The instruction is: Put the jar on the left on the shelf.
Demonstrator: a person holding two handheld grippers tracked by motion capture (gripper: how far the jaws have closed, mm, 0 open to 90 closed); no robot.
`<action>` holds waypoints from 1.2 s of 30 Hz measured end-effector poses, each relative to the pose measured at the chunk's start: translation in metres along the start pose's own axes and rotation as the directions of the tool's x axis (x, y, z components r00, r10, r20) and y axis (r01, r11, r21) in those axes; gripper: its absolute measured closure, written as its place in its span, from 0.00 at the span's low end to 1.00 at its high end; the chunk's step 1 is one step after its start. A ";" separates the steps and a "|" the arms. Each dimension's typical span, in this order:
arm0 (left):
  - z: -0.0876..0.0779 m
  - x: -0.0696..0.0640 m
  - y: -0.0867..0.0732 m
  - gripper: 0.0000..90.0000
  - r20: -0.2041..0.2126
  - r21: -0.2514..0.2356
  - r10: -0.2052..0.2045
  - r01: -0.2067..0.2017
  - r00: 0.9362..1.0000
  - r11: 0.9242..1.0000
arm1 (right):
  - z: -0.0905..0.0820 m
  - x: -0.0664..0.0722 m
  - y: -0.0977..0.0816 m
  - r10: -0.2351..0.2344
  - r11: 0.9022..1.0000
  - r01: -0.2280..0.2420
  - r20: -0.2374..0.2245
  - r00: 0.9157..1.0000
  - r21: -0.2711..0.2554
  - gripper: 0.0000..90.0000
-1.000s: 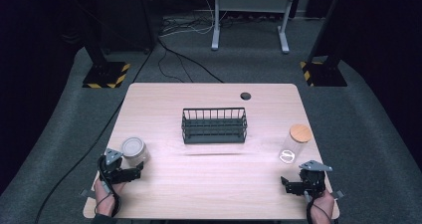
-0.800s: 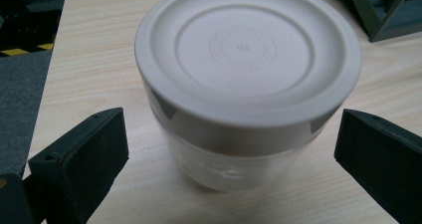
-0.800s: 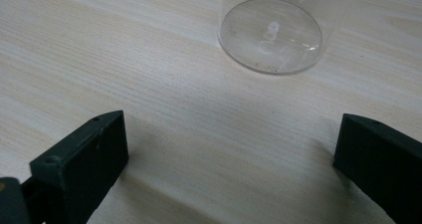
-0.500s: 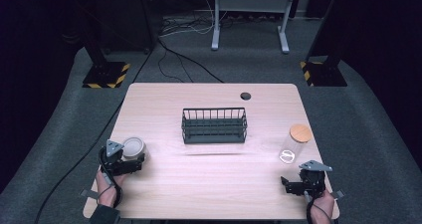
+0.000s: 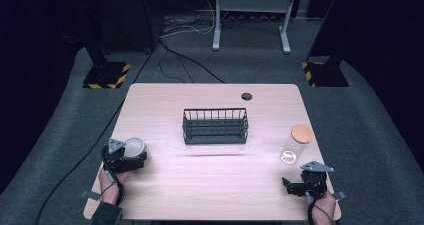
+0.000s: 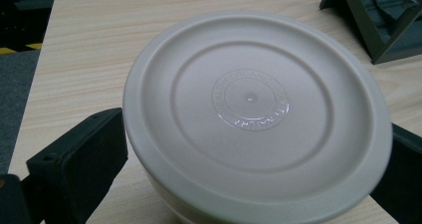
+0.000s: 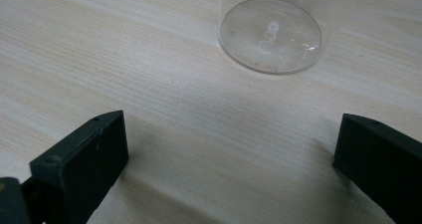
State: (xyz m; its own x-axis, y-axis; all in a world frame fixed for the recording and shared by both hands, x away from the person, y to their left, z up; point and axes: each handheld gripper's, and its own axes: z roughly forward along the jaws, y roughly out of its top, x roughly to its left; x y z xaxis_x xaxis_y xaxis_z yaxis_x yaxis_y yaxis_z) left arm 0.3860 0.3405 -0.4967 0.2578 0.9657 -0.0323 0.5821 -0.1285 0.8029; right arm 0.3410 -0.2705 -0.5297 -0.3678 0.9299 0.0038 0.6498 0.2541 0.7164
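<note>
A: White lidded tub (image 6: 256, 119): position and hold?

B: It stands upright at the table's (image 5: 165, 200) near-left corner, between the two black jaws of the left gripper (image 5: 131, 157). In the left gripper view one jaw sits at each flank of the tub, just under the lid's rim; whether the pads press the wall or merely stand beside it cannot be told, since the lid overhangs them.

A: Pose of the left hand (image 5: 107, 181)?

B: Forearm entering from the table's near edge, gripper pointing forward and slightly toward the centre, the grey plate on top. Compared with one second ago, the gripper has closed in on the tub, which then stood just ahead of it.

A: And the right gripper (image 5: 294, 184)?

B: Low over the table at the near-right corner, jaws spread wide with bare wood between them, unchanged in place. The clear glass jar (image 5: 294, 146) with a wooden lid (image 5: 302, 133) stands just ahead of it, apart from both jaws.

A: Farther out?

B: A dark wire basket (image 5: 215, 126) at the table's centre, well apart from both grippers.
</note>
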 end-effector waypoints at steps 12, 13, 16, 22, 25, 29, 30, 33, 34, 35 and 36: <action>0.008 -0.002 0.000 0.04 -0.016 -0.010 -0.023 0.023 1.000 1.000 | 0.000 0.000 0.000 0.000 1.000 0.000 0.000 1.000 0.000 0.00; 0.009 -0.002 -0.001 0.07 -0.010 -0.016 -0.033 0.032 0.999 0.999 | 0.000 0.000 0.000 0.000 1.000 0.000 0.000 1.000 0.000 0.00; 0.010 -0.004 -0.002 0.10 -0.023 -0.039 -0.023 0.023 0.999 0.999 | 0.000 0.000 0.000 0.000 1.000 0.000 0.000 1.000 0.000 0.00; 0.008 -0.006 -0.002 0.11 -0.031 -0.053 -0.003 0.001 1.000 0.999 | 0.000 0.000 0.000 0.000 1.000 0.000 0.000 1.000 0.000 0.00; 0.005 -0.006 -0.001 0.11 -0.029 -0.058 0.004 -0.006 1.000 0.998 | 0.000 0.000 0.000 0.000 1.000 0.000 0.000 1.000 0.000 0.00; -0.004 -0.008 0.000 0.11 -0.012 -0.075 0.006 -0.007 1.000 0.997 | 0.000 0.000 0.000 0.000 1.000 0.000 0.000 1.000 0.000 0.00; -0.004 -0.008 0.000 0.11 -0.012 -0.075 0.006 -0.007 1.000 0.997 | 0.000 0.000 0.000 0.000 1.000 0.000 0.000 1.000 0.000 0.00; -0.007 -0.011 0.000 0.11 -0.001 -0.070 0.020 -0.020 1.000 0.997 | 0.000 0.000 0.000 -0.003 1.000 0.003 -0.003 1.000 0.000 0.00; -0.008 -0.012 0.000 0.11 0.001 -0.070 0.022 -0.022 1.000 0.997 | 0.000 0.000 0.000 -0.003 1.000 0.003 -0.003 1.000 0.000 0.00; -0.008 -0.015 0.001 0.11 -0.001 -0.061 0.025 -0.025 1.000 0.998 | 0.001 0.000 0.001 -0.010 1.000 0.010 -0.009 1.000 0.001 0.00; -0.009 -0.016 0.002 0.11 0.002 -0.056 0.026 -0.026 1.000 0.998 | 0.001 0.000 0.001 -0.013 1.000 0.013 -0.013 1.000 0.000 0.00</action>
State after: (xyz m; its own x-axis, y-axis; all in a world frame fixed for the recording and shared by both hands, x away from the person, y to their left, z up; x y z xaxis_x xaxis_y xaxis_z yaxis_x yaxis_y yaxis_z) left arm 0.3762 0.3267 -0.4894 0.2742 0.9616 -0.0122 0.5308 -0.1408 0.8357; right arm 0.3420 -0.2702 -0.5297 -0.3850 0.9229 0.0032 0.6448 0.2665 0.7164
